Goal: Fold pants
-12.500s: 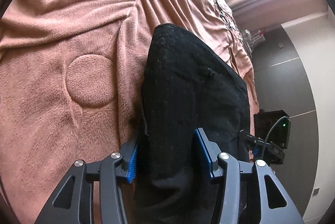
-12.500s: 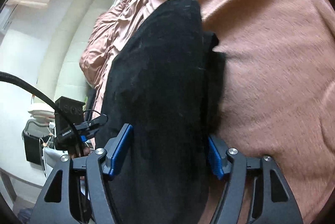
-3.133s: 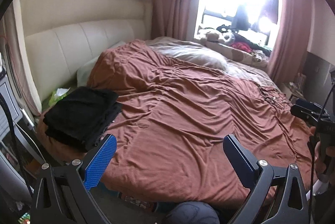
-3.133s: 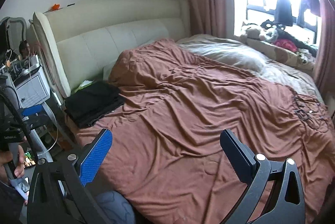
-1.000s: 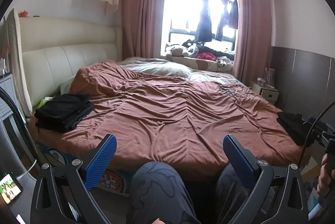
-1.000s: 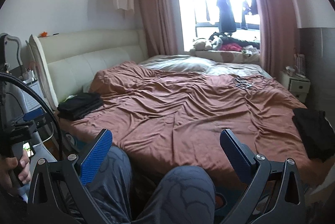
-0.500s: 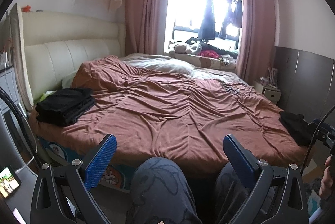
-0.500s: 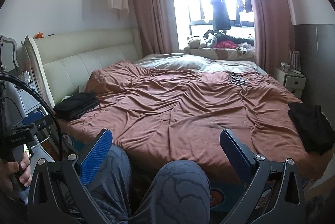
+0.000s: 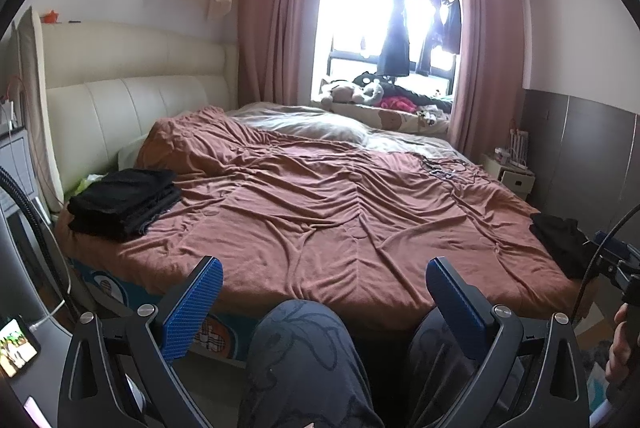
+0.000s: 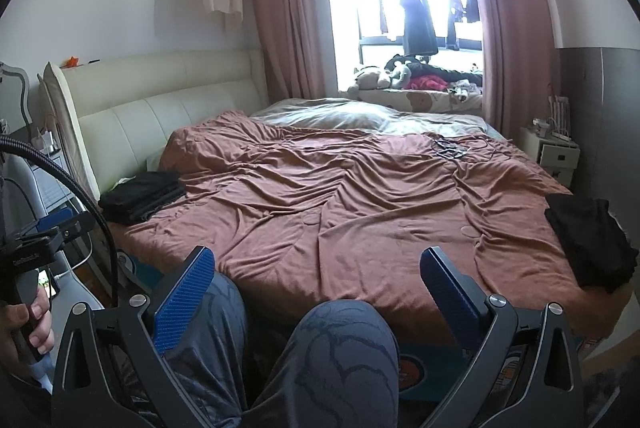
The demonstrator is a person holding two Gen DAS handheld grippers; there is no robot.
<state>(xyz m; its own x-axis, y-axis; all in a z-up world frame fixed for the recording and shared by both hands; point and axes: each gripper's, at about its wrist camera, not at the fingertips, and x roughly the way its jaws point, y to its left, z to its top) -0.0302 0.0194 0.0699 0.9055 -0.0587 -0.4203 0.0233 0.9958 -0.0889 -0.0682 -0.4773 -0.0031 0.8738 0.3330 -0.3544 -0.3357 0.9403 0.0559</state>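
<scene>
Bed (image 9: 320, 212) is lying ahead of both sets of fingers, carrying a rumpled brown blanket (image 10: 340, 204). Folded black pants (image 9: 124, 202) are sitting on its near corner, beyond and outside the left-hand finger (stacked flat, by the headboard). Loose black garment (image 10: 588, 244) is lying on the opposite near corner, beyond the right-hand finger. Small dark items (image 10: 450, 148) are resting farther ahead; identity unclear.

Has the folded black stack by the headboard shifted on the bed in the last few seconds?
No. The folded black stack sits at the same bed corner beside the headboard; only the cameras pulled back.
</scene>
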